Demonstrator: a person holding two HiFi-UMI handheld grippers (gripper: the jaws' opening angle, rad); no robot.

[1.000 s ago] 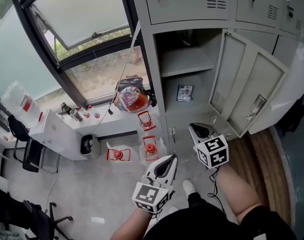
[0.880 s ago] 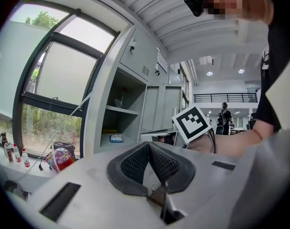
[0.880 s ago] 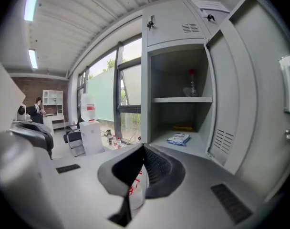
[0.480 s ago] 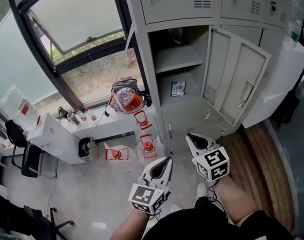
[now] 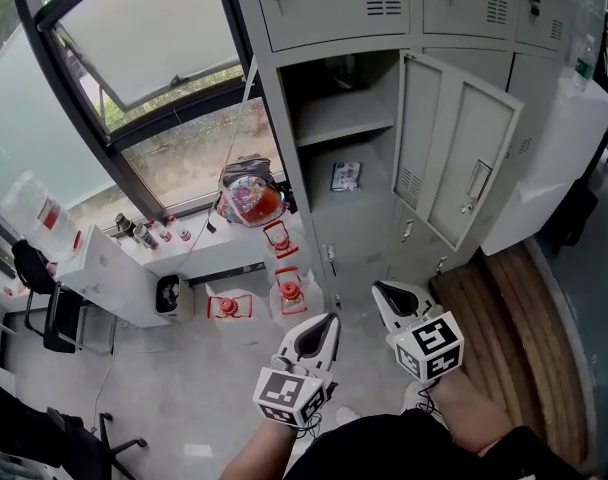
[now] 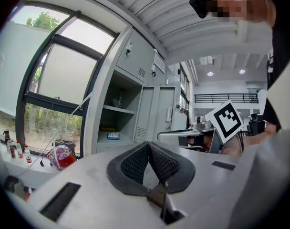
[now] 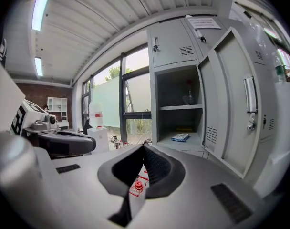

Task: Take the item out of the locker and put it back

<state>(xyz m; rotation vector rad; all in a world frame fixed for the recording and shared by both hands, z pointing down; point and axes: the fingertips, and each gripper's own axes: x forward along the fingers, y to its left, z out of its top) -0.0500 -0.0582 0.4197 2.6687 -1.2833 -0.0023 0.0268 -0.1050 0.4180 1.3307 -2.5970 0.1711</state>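
Hard bits first: there's something dark and upright on the upper shelf [image 7: 181,108] of the open locker [image 5: 281,138], but it's in shadow and I can't tell what it is. The item [image 5: 346,175] is a small flat packet, print too tiny to read, lying on the floor of the compartment under that shelf. The door [image 5: 454,158] hangs open on the right.

Both claws hang low in front of the locker, well apart from the packet. The left claw [image 6: 148,147] is closed with nothing in it. The right claw [image 7: 144,148] is the same, pads together and empty. The person's legs are cut off at the bottom of the head view.

On the white surface [image 5: 209,248] under the window sits a bulging bag [image 5: 250,190] with colourful stuff inside, can't make out what. There's a small black bin [image 5: 172,290] below it, contents unreadable.
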